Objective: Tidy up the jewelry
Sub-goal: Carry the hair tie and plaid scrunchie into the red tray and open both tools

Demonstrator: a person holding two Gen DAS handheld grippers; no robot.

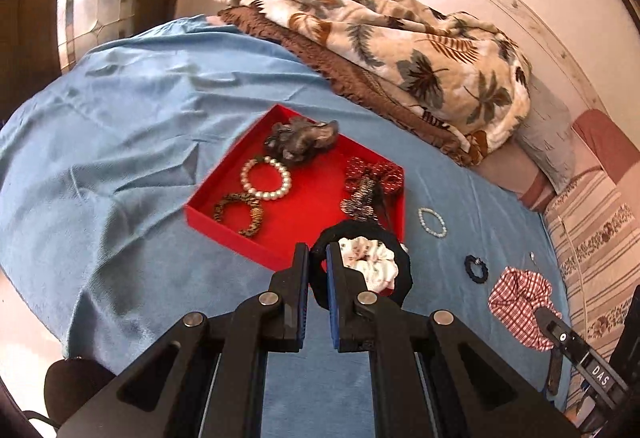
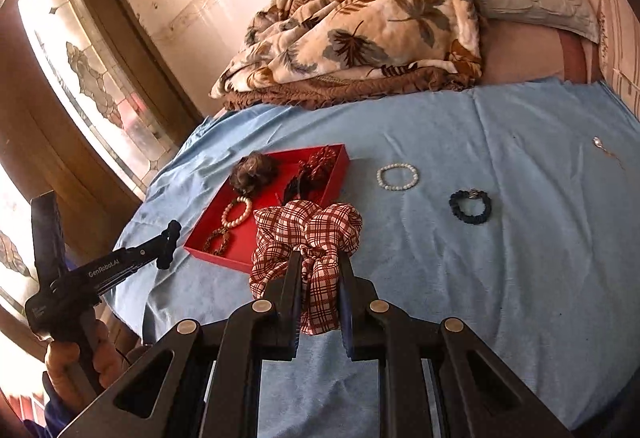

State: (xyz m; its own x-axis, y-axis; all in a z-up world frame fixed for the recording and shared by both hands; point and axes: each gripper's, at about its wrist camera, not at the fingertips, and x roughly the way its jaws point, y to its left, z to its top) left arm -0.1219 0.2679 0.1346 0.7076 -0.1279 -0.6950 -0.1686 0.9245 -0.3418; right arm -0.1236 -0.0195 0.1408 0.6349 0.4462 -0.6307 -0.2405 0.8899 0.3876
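both grippers carry pieces toward the red tray (image 2: 260,250) on the blue sheet (image 2: 500,258). left gripper (image 1: 318,258), jaws clamped on a black scrunchie (image 1: 404,278), hangs over the tray's near right corner; right gripper (image 2: 320,262), jaws clamped on a checked scrunchie (image 2: 308,226), is just right of it. next move, likely: release both inside the tray walls.

my left wrist camera looks forward and down along its own fingers (image 1: 320,266), close above the near corner of the red tray (image 1: 224,215) on the blue sheet (image 1: 120,157). my right wrist camera looks the same way from further right, the red tray (image 2: 224,252) just left of its fingers (image 2: 320,274). both views share the tray, the sheet and the leaf-print blanket (image 1: 400,37) by the wall; each also catches the other gripper at its edge.
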